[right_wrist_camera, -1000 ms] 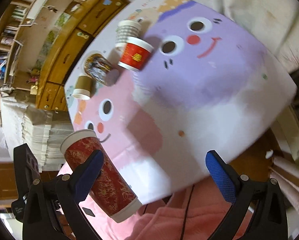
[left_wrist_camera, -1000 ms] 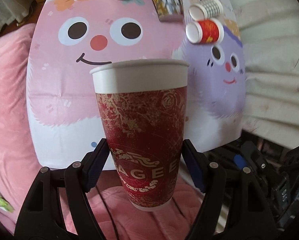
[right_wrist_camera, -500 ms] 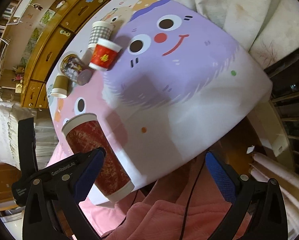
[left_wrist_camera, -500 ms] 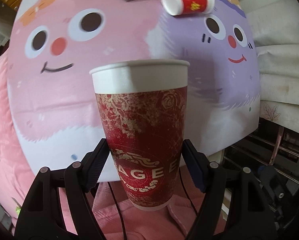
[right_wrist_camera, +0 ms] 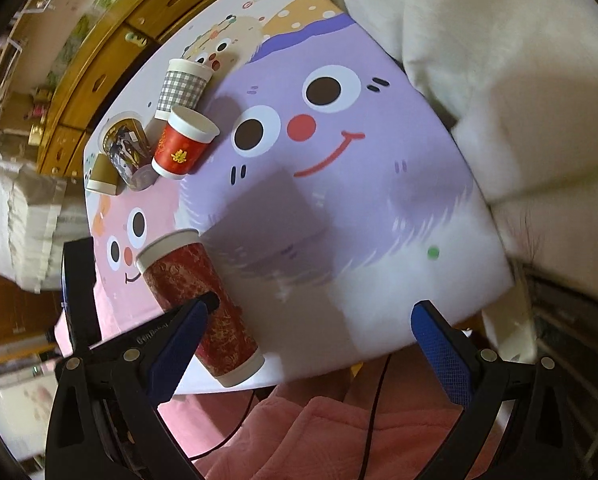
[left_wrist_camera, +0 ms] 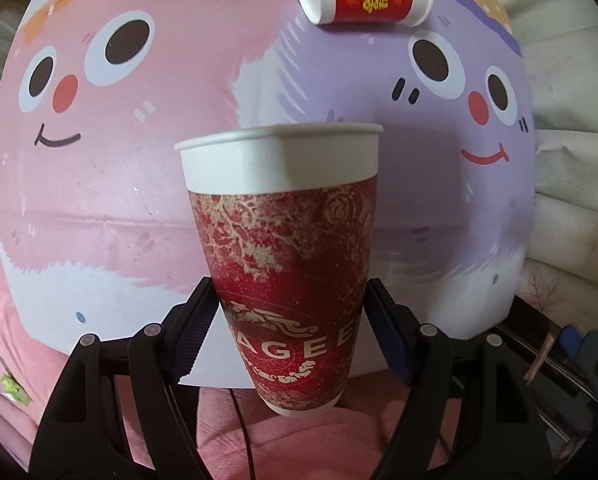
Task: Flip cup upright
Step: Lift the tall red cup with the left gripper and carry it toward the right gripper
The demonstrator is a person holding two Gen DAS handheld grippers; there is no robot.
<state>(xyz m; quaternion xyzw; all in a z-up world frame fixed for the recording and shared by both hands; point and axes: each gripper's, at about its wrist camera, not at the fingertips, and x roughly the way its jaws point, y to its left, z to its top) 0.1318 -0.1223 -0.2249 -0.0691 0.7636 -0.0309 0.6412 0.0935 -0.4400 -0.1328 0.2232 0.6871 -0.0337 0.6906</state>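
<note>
A tall red paper cup (left_wrist_camera: pixel 287 256) with gold pattern and a white rim band is held in my left gripper (left_wrist_camera: pixel 289 320), which is shut on its lower half. The cup's rim points away from the camera, over the near edge of the table (left_wrist_camera: pixel 99 208). In the right wrist view the same cup (right_wrist_camera: pixel 197 304) hangs above the table's near left edge, with the left gripper's fingers around it. My right gripper (right_wrist_camera: pixel 307 344) is open and empty above the table's near edge.
The table (right_wrist_camera: pixel 379 208) carries a pink and purple cartoon-face cover. Several other cups lie on their sides at its far end: a small red one (right_wrist_camera: pixel 183 144), a grey checked one (right_wrist_camera: pixel 183 86), a dark printed one (right_wrist_camera: pixel 127 152) and a brown one (right_wrist_camera: pixel 101 176). White bedding (right_wrist_camera: pixel 519 80) lies to the right.
My left gripper has carried the red cup forward over the table. The small red cup now looks closer. My right gripper has stayed open and shifted slightly toward the table.
</note>
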